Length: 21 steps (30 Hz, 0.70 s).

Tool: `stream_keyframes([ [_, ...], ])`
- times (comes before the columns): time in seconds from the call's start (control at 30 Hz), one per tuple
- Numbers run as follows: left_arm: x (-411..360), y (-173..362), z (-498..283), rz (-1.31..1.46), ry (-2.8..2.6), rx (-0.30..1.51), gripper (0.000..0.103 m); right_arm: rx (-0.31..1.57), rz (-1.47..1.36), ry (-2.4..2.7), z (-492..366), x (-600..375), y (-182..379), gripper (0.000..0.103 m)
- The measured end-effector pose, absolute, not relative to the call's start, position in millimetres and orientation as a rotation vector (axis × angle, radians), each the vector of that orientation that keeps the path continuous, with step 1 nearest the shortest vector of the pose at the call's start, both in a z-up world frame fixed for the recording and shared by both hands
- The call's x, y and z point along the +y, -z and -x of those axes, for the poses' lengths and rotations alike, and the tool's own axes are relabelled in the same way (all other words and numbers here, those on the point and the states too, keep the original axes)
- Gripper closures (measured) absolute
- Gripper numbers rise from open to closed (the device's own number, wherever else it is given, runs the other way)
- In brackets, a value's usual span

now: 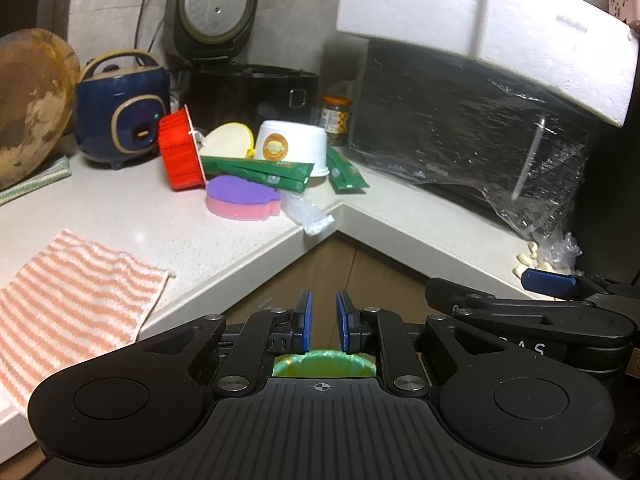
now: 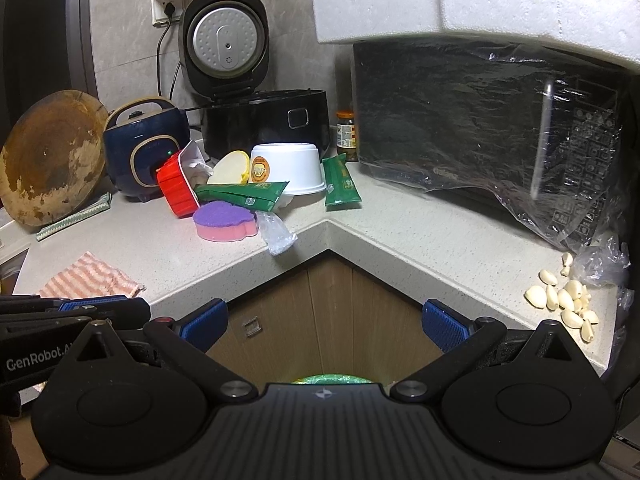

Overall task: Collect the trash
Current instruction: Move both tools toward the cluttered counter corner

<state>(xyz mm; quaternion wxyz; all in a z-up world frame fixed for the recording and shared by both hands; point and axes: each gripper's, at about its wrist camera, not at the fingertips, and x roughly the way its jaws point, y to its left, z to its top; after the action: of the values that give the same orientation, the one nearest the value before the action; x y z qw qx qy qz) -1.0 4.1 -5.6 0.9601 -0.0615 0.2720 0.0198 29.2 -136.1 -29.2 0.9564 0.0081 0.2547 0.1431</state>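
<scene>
Trash (image 2: 256,196) heaped in countertop (image 2: 400,236) corner

The left gripper (image 1: 323,322) points forward and somewhat downward, its two blue pads (image 1: 307,320) drawn near each other with a narrow empty gap between them. The right gripper (image 2: 325,325) points the same way just beside it, blue pads (image 2: 203,323) spread wide apart, nothing between them. Each gripper's body shows at the edge of the other's wrist view.
</scene>
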Motion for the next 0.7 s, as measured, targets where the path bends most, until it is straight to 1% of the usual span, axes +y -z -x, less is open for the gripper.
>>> stream_keyframes([
  [0.47,16,8,-11,0.148,-0.036,0.536,0.086,0.532,-0.016,-0.282,-38,-130,30,0.0],
  [0.7,40,2,-41,0.178,-0.047,0.538,0.086,0.557,-0.026,-0.29,-55,-123,29,0.0],
])
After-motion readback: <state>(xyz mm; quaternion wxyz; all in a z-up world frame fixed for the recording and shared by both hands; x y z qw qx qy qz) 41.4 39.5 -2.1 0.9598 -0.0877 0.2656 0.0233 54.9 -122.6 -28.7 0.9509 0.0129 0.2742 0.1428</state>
